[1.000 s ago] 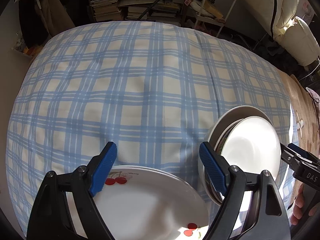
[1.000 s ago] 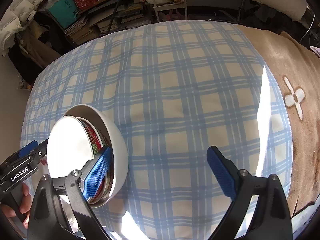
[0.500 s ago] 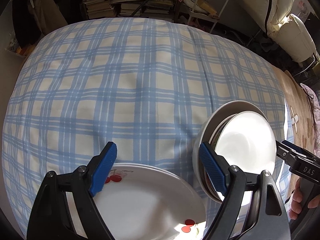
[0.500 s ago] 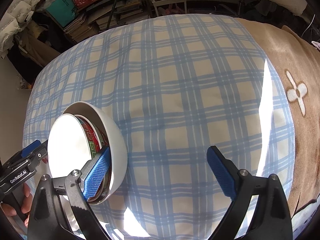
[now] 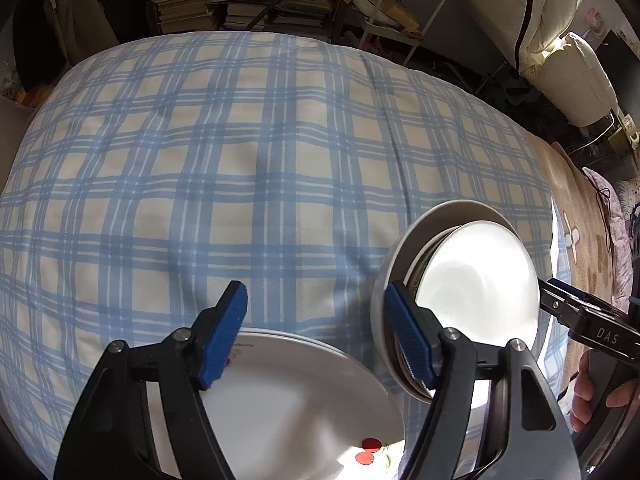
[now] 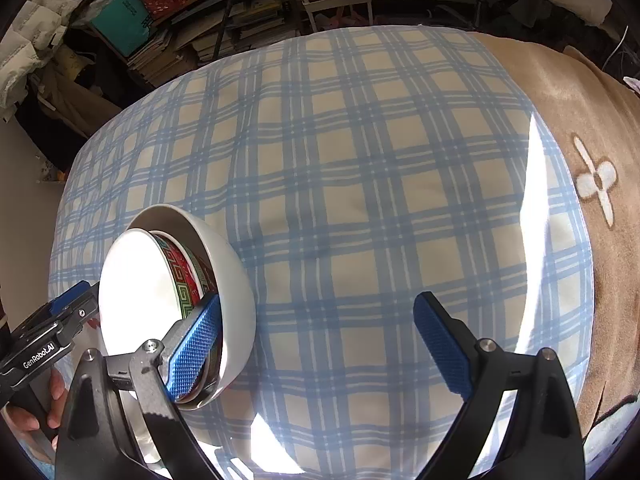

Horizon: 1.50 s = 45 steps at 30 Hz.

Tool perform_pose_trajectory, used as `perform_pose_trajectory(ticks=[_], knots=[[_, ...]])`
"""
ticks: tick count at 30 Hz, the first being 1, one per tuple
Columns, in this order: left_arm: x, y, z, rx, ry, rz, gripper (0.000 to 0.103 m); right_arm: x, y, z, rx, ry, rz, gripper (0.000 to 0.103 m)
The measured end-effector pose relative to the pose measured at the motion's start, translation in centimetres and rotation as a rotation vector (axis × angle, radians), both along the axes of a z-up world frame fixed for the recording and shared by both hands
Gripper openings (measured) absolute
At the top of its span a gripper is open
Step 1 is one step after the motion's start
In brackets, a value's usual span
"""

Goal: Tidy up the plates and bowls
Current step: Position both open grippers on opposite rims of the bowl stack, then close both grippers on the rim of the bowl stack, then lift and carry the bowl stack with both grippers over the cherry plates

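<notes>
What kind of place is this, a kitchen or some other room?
Probably a lived-in room at home, perhaps a bedroom or storage room, not a kitchen. The dishes sit on a soft blue plaid cover, stacked books fill shelves behind it, and a brown blanket lies beside it.

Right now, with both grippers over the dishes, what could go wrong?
1. The bowls look tilted on soft cloth; the right gripper has a finger right beside them, so a nudge might tip them.
2. The left gripper has just been closing its jaws, with the plates showing their rim between them but no grip visible; the glossy rim could slip.
</notes>
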State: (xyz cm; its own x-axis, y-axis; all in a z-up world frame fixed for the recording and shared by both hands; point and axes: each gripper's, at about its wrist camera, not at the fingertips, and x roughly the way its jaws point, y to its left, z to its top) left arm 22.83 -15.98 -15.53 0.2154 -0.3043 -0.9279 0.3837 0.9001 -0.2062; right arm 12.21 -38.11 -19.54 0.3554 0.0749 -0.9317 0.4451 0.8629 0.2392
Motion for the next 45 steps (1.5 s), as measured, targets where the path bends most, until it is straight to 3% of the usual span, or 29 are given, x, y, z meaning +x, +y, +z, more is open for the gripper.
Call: perform_pose_trajectory(ticks=[5, 9, 11, 17, 19, 22, 36, 42, 45], knots=[[0.3, 0.1, -0.2, -0.052, 0.063, 0.019, 0.054, 0.0, -0.3, 0.0, 0.03, -0.001, -0.006, 0.098], [0.4, -0.1, -0.3, -0.083, 0.106, 0.033, 0.039, 0.2, 0.1, 0.3, 0.038, -0.011, 0.01, 0.089], [0.3, -0.6, -0.1, -0.064, 0.096, 0.023, 0.037, 0.4, 0.3, 0.4, 0.042, -0.016, 0.018, 0.083], [0.1, -1.8, 0.3, -0.046, 0.091, -0.008, 0.018, 0.8, 1.1, 0.4, 0.091, -0.031, 0.069, 0.048], [-0.1, -2.2, 0.5, -0.038, 0.083, -0.02, 0.011, 0.9, 1.4, 0.5, 0.123, -0.042, 0.087, 0.029], [-0.3, -2.6, 0.5, -0.037, 0.08, -0.025, 0.004, 1.2, 2.0, 0.6, 0.121, -0.046, 0.102, 0.019], [0.9, -2.3, -0.2, -0.062, 0.155, 0.039, 0.003, 1.6, 2.4, 1.0, 0.069, -0.039, 0.11, 0.019], [0.1, -3.5, -0.1, 0.026, 0.094, 0.033, 0.003, 1.8, 2.9, 1.2, 0.045, -0.038, 0.119, 0.019], [-0.1, -3.2, 0.0, 0.022, 0.093, 0.035, 0.003, 1.9, 3.2, 1.4, 0.033, -0.033, 0.129, 0.019]])
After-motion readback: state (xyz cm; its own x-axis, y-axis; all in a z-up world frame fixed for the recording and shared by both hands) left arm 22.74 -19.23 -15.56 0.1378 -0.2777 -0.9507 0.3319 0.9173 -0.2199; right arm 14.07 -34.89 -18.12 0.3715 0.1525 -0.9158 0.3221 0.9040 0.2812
